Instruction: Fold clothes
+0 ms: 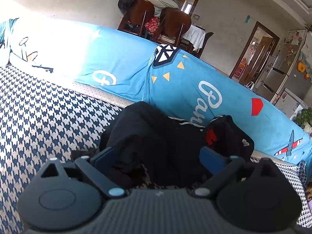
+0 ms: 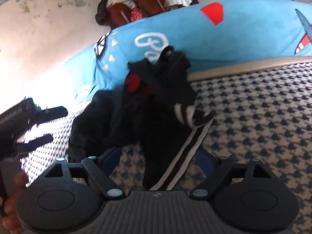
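A crumpled black garment [image 1: 154, 132] with a red patch [image 1: 210, 136] lies on the houndstooth seat cover [image 1: 48, 117], against the blue printed backrest cover. My left gripper [image 1: 159, 157] is open, low over the pile's near edge, with black cloth lying between its wide-apart blue fingers. In the right wrist view the same garment [image 2: 156, 101] shows a leg with white side stripes [image 2: 185, 152] running toward me. My right gripper [image 2: 157, 157] is open, with the striped leg between its fingers. The left gripper [image 2: 45, 125] appears at the left, open, beside the pile.
A blue cover with cartoon print [image 1: 126, 62] drapes the backrest behind the pile. Wooden chairs heaped with clothes [image 1: 156, 13] stand behind it. Doorways and a fridge [image 1: 282, 72] are at far right. A hand [image 2: 11, 204] holds the left gripper's handle.
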A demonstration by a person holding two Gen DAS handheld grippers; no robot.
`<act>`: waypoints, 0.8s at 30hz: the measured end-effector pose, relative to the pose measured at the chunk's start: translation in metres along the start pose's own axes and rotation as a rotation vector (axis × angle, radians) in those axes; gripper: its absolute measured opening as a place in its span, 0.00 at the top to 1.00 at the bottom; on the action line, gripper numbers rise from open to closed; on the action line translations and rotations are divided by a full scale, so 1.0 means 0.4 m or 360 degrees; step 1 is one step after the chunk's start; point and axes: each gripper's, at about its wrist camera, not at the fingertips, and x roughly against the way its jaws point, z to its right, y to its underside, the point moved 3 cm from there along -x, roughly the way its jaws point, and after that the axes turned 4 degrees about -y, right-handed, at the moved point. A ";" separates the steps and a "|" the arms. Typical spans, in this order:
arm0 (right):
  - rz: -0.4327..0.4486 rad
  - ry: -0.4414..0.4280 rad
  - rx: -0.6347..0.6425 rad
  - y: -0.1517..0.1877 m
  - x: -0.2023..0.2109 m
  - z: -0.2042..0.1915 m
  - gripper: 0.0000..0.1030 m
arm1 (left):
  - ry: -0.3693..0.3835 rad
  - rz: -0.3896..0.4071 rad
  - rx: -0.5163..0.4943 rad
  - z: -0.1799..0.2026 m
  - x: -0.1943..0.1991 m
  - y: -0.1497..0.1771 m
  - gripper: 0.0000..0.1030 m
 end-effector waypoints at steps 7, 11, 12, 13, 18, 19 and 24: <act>-0.0122 0.0049 0.0220 0.050 -0.063 -0.050 0.18 | -0.0035 -0.0006 -0.0019 -0.003 -0.004 0.003 0.06; -0.0154 0.0099 0.0342 0.075 -0.093 -0.073 0.18 | -0.0056 -0.0022 -0.0008 -0.008 -0.011 0.005 0.06; -0.0160 0.0120 0.0378 0.080 -0.100 -0.078 0.18 | -0.0062 -0.0023 -0.0009 -0.009 -0.012 0.005 0.06; -0.0159 0.0154 0.0418 0.084 -0.105 -0.083 0.18 | -0.0069 -0.0024 -0.0009 -0.010 -0.012 0.005 0.06; -0.0097 0.0287 0.0484 0.079 -0.107 -0.073 0.71 | -0.0089 -0.0038 0.0003 -0.018 -0.017 0.008 0.06; -0.0085 0.0309 0.0484 0.077 -0.105 -0.069 0.77 | -0.0090 -0.0041 0.0004 -0.018 -0.018 0.009 0.06; 0.0050 0.0460 0.0362 0.028 -0.055 -0.020 0.95 | -0.0101 -0.0046 -0.0008 -0.017 -0.019 0.014 0.06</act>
